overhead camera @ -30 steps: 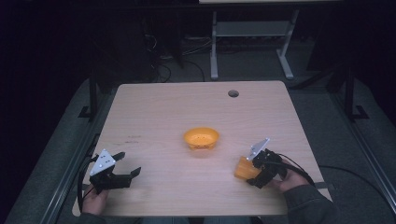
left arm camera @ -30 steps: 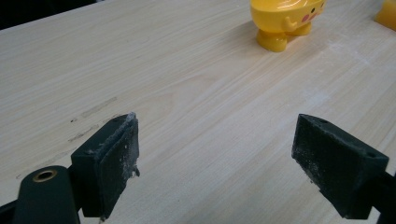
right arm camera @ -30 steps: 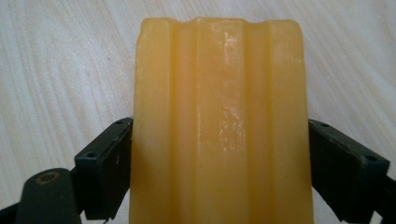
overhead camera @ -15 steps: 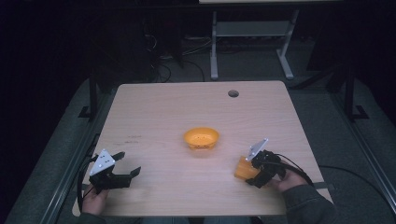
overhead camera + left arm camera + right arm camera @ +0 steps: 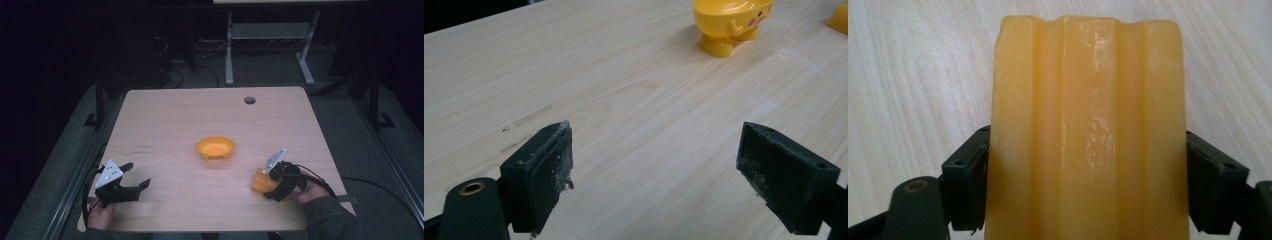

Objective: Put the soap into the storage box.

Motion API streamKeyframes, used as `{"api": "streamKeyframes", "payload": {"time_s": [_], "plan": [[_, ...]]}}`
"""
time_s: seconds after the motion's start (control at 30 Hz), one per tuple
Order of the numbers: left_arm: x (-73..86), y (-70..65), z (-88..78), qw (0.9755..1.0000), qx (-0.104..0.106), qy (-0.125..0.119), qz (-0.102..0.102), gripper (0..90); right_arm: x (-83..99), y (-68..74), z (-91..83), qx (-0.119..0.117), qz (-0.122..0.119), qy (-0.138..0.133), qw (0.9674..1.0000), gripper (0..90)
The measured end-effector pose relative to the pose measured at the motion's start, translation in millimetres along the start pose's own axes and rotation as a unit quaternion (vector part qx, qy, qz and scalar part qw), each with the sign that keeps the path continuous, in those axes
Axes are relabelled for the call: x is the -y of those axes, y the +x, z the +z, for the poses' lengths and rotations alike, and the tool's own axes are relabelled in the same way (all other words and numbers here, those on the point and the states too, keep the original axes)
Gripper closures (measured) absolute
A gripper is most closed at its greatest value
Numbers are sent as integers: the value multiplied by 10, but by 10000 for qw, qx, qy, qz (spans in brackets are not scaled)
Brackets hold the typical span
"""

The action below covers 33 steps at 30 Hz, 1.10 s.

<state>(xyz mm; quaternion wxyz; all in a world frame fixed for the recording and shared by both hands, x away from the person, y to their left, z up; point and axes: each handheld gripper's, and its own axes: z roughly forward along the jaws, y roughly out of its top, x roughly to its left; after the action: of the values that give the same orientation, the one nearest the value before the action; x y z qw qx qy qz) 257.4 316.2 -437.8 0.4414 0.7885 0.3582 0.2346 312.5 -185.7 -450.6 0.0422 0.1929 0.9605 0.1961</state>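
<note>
A light wooden surface (image 5: pixel 165 125) carries a yellow-orange bowl (image 5: pixel 215 148) near its middle, standing on small feet with a pink cheek mark on its side in the left gripper view; a round cable hole (image 5: pixel 249 100) sits near the far edge. No writing is legible. The left gripper (image 5: pixel 135 176) rests at the near left corner, jaws wide apart with nothing between them. At the near right, the right gripper (image 5: pixel 266 186) clamps a ridged yellow block (image 5: pixel 1088 135), its long ridges running along the jaws, away from the hand.
</note>
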Motion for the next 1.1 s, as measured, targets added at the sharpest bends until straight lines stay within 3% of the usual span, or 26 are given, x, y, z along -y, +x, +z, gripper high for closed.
{"api": "streamKeyframes", "payload": {"time_s": [0.33,1.1], "plan": [[-2,0,-3,10000,-7,-13,6,143,-21,1,-73,-38,-168,-97,9998,206],[-6,0,-16,10000,-16,-34,-16,143,-358,-170,-253,-78,-358,-273,9990,206]]}}
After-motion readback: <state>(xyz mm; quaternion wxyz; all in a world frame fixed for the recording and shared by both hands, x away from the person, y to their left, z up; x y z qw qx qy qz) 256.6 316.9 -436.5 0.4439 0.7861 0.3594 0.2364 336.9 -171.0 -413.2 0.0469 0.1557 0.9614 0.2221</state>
